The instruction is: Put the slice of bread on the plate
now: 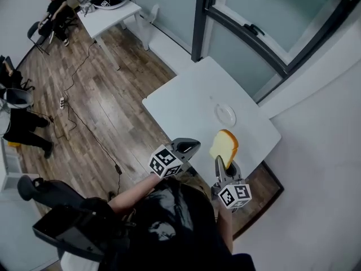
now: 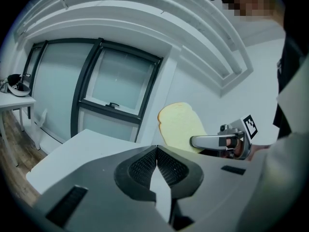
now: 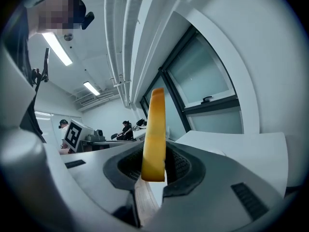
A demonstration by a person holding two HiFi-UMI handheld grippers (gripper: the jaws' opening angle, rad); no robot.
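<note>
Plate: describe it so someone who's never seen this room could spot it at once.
Find the white table beside the big window. On its window side lies a small round plate. It is white and lies flat, unlike the yellow bread held upright nearby.

The right gripper [image 3: 153,170] clamps an upright slice of bread [image 3: 155,129] edge-on.

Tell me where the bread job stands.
Done: the right claw is shut on the bread slice. In hand: the slice is held upright in the air, short of the plate. Left: set it on the bare plate and release. The left claw is shut, empty.
</note>
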